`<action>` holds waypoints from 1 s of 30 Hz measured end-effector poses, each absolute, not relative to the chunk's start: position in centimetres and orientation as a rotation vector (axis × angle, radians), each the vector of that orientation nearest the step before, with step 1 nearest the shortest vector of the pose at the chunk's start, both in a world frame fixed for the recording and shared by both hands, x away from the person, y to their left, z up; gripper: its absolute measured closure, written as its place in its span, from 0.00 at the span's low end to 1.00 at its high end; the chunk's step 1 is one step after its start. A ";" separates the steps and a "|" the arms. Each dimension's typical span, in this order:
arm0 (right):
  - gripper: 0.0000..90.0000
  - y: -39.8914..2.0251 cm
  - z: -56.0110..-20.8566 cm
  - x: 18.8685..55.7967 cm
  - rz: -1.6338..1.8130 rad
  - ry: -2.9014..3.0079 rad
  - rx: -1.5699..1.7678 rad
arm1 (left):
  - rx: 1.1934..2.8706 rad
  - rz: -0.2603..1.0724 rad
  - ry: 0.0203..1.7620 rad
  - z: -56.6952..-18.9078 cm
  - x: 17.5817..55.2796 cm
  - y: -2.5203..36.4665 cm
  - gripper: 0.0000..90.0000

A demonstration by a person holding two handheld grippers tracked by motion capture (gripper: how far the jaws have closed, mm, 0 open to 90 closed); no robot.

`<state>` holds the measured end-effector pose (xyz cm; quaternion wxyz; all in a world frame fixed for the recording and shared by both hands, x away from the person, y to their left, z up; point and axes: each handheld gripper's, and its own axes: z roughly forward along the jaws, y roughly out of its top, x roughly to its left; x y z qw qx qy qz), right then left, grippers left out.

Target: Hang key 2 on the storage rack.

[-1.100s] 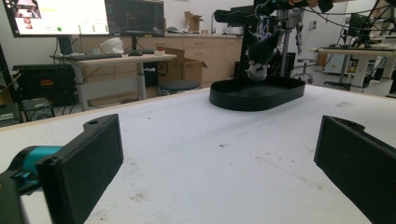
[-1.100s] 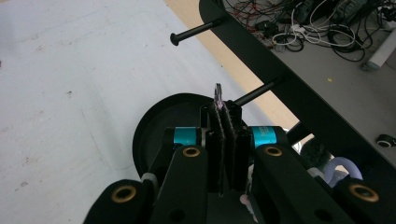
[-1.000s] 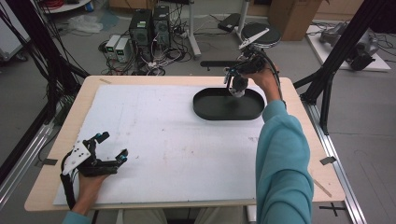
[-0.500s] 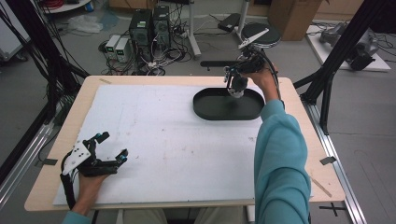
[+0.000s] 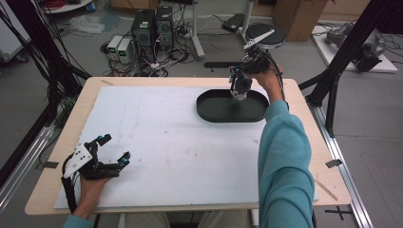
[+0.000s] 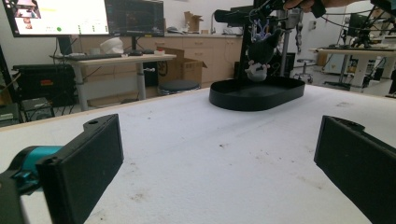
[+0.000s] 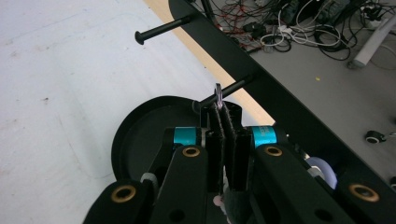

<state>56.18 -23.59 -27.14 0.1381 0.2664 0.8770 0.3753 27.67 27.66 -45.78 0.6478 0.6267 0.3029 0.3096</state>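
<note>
Keychain toy (image 5: 239,88) (dark plush body, pale end hanging lowest) hangs from the right gripper (image 5: 242,76) above the black oval tray (image 5: 209,110) at the table's far right. High view: right hand (image 5: 267,76) holds that gripper near the far edge, teal sleeve (image 5: 283,161) running back along the right side. Toy looks clear of the tray floor, though this angle doesn't settle it. Left gripper (image 5: 114,149) lies on the white mat (image 5: 166,137) at the near-left corner, jaws spread wide, nothing between them, well apart from the tray.

Left gripper view: its two black jaws stand far apart at the frame's sides with bare mat between. Far off, the tray (image 6: 256,95) sits on the mat and the toy (image 6: 259,56) dangles over it, pale end (image 6: 256,71) just above the rim line.

Right gripper view: jaws pressed together on a metal key ring (image 7: 217,93), which pokes out above the pads (image 7: 215,126). Ring sits right at the tip of a black peg (image 7: 233,87) jutting from a black bar (image 7: 261,70); can't tell if it's threaded on. Second peg (image 7: 163,28) farther along. Tray (image 7: 140,135) below.
</note>
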 end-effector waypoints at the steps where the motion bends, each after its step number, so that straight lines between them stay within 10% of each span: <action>1: 0.98 -23.5 -27.2 56.2 1.085 2.533 0.772 | 1.426 0.704 0.689 -45.8 27.7 27.7 0.02; 15: 0.83 -23.9 -26.8 56.0 1.091 2.449 0.800 | 1.425 0.703 0.689 -45.8 27.7 27.7 0.02; 23: 0.09 -24.7 -25.3 53.8 1.299 2.259 0.862 | 1.421 0.703 0.688 -45.8 27.7 27.7 0.02; 30: 0.01 -26.3 -24.2 48.1 1.464 2.138 0.771 | 1.421 0.703 0.688 -45.8 27.7 27.7 0.02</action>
